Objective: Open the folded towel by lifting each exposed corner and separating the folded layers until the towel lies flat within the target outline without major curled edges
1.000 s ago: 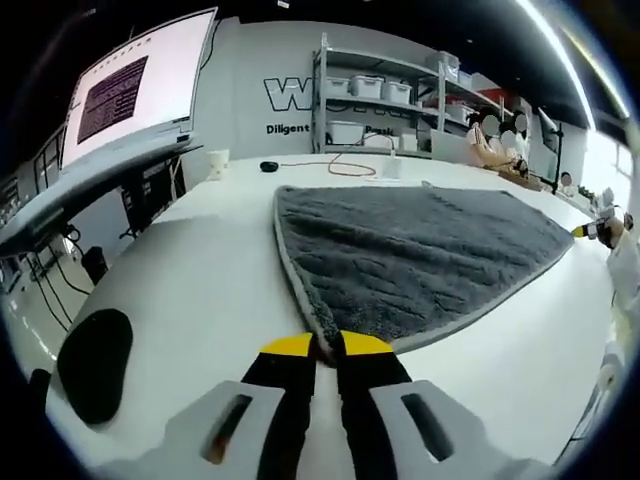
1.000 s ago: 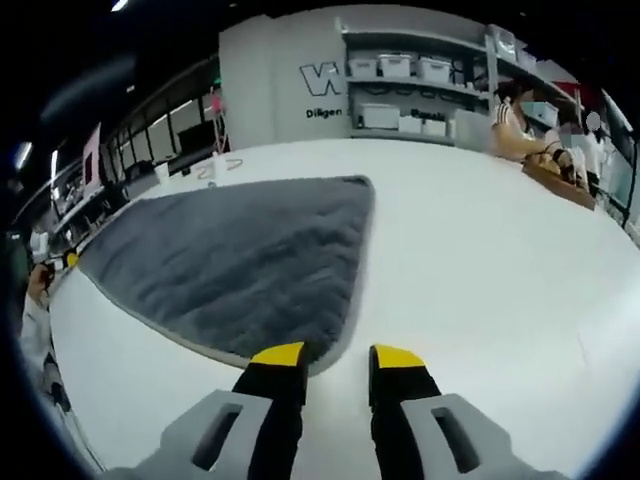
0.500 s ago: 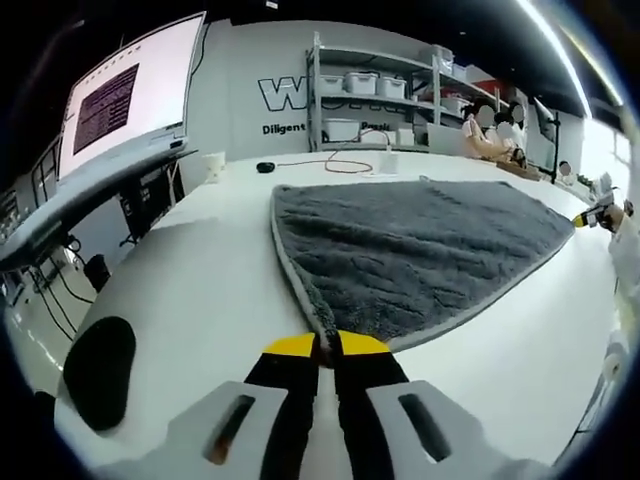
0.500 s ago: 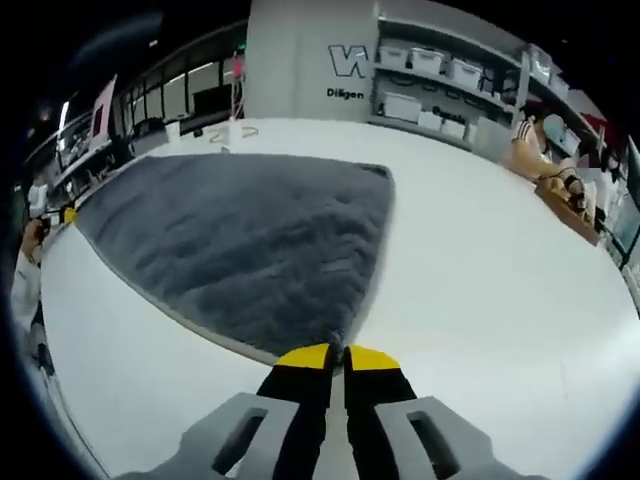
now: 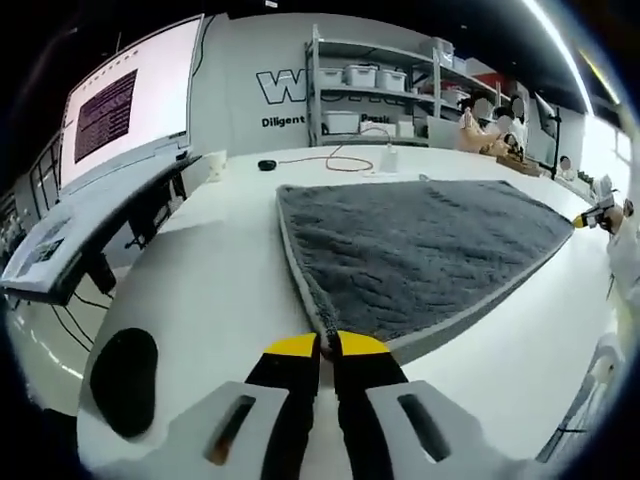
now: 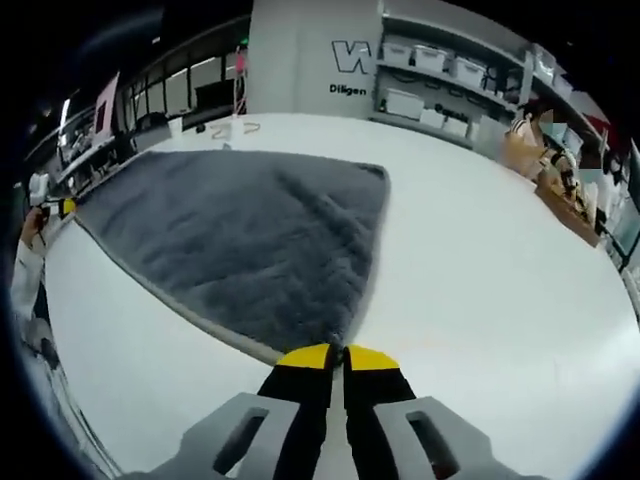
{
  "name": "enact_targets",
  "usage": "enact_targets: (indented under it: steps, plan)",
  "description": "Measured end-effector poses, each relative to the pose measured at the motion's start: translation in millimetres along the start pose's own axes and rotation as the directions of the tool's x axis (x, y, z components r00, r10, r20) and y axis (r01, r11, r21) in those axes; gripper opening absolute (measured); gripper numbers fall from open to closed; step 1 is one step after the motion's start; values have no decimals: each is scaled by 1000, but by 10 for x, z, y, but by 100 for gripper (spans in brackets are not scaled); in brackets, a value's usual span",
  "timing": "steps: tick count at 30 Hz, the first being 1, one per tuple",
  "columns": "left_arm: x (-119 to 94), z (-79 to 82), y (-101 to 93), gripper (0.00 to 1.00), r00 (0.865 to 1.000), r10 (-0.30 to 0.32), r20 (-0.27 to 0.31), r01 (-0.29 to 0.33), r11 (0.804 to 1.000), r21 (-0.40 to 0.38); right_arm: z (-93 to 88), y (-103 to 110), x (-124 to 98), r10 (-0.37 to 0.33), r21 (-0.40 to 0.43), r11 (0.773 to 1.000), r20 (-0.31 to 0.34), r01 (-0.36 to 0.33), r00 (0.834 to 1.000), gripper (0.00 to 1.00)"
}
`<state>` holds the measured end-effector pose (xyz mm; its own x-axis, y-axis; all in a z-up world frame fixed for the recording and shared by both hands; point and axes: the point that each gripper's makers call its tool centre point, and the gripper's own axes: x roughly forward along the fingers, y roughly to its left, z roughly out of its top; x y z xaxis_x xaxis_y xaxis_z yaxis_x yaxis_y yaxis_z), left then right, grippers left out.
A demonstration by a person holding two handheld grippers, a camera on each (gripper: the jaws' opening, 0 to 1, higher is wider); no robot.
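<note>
- The towel [image 5: 420,250] [image 6: 240,235] lies spread on the white table [image 5: 210,290] [image 6: 490,270], grey pile up, with a pale hem around it; no target outline can be made out.
- The left gripper [image 5: 326,346] is clamped on the towel's near corner, yellow tips pressed together over the hem.
- The right gripper [image 6: 336,354] pinches the neighbouring corner the same way.
- The near edge between them looks slightly raised off the table.
- Judgement: the step is tensioning that edge. Draw both corners apart and low, evenly, so the hem settles without curling.
- Avoid lifting high; the cloth could fold back.
- Beyond: a monitor [image 5: 130,85], shelves [image 5: 375,95], a person [image 6: 525,140].
</note>
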<state>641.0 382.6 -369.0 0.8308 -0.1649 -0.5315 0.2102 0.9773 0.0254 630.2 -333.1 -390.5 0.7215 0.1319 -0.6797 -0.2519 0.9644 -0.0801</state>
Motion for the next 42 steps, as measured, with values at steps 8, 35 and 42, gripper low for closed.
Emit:
enact_targets:
  steps: [8,35,42]
  plan:
    - [-27,-67,5,4,999,-8,-31,7,1000,-4,-57,26,-54,14,-8,1000,-16,-14,1000,0]
    - [-284,-426,13,4,994,-33,-108,34,999,10,-486,247,-448,44,-84,995,-87,-52,995,0]
    - [-376,-479,21,4,993,-31,-113,33,999,13,-576,307,-538,51,-100,993,-98,-61,994,0]
